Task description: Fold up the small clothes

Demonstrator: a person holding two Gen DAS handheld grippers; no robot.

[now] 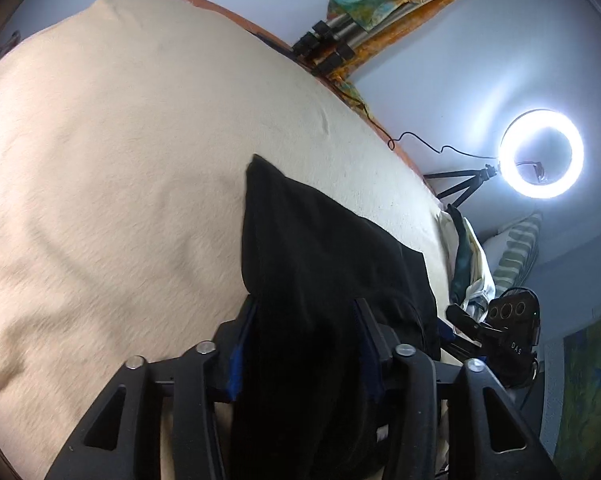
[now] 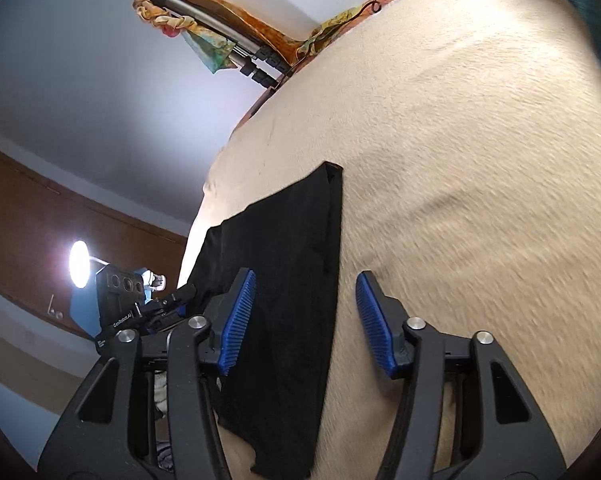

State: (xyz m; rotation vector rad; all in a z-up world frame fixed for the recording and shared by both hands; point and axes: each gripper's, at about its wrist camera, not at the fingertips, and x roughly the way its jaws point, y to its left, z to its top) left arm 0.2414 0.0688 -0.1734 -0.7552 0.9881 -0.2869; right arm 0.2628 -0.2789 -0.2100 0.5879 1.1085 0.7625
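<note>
A small black garment [image 1: 316, 248] lies on a cream blanket [image 1: 120, 140]. In the left wrist view its near end fills the gap between my left gripper's [image 1: 304, 320] blue-padded fingers [image 1: 238, 356], which stand apart with the cloth draped between them. In the right wrist view the same garment [image 2: 288, 280] lies flat as a long dark strip with a straight right edge. My right gripper [image 2: 305, 304] is open above it, its left pad over the cloth and its right pad over bare blanket [image 2: 480, 160].
A lit ring light [image 1: 540, 154] on a small tripod stands past the bed's far edge, with a cable running to it. A folded tripod wrapped in patterned cloth [image 1: 380, 12] lies behind the bed. A pile of clothes [image 1: 468, 264] sits at the right.
</note>
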